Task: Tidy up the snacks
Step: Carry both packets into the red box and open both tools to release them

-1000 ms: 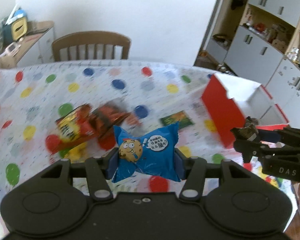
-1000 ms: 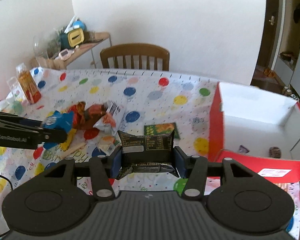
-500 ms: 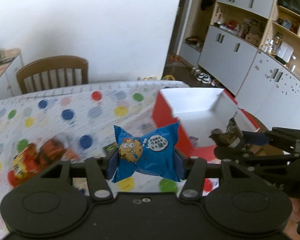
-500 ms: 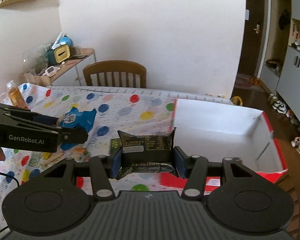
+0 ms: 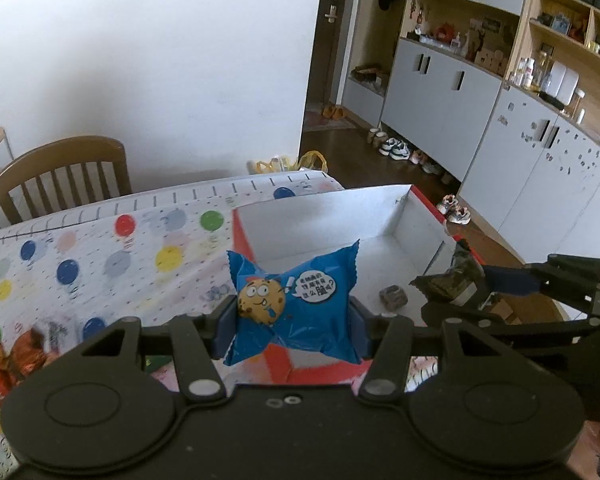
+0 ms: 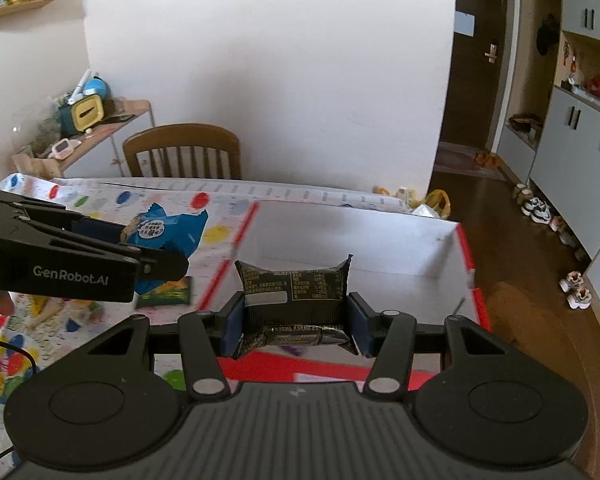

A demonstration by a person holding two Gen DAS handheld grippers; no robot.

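My left gripper (image 5: 294, 320) is shut on a blue cookie packet (image 5: 296, 304), held above the near left corner of the red box with a white inside (image 5: 332, 216). My right gripper (image 6: 296, 318) is shut on a black snack packet (image 6: 294, 294), held over the near edge of the same box (image 6: 380, 240). In the left wrist view the right gripper (image 5: 460, 292) with the black packet (image 5: 446, 284) hangs over the box's right side. The right wrist view has the left gripper (image 6: 160, 256) and blue packet (image 6: 168, 228) left of the box. A small brown snack (image 5: 392, 296) lies inside.
The table wears a cloth with coloured dots (image 5: 112, 248). Red and orange snack packets (image 5: 16, 360) lie at its left, a green packet (image 6: 166, 292) beside the box. A wooden chair (image 6: 182, 152) stands behind the table. Grey cabinets (image 5: 440, 96) line the right wall.
Both grippers have swung right from over the snack pile to over the red box, each still holding its packet. The box now fills the middle of both views.
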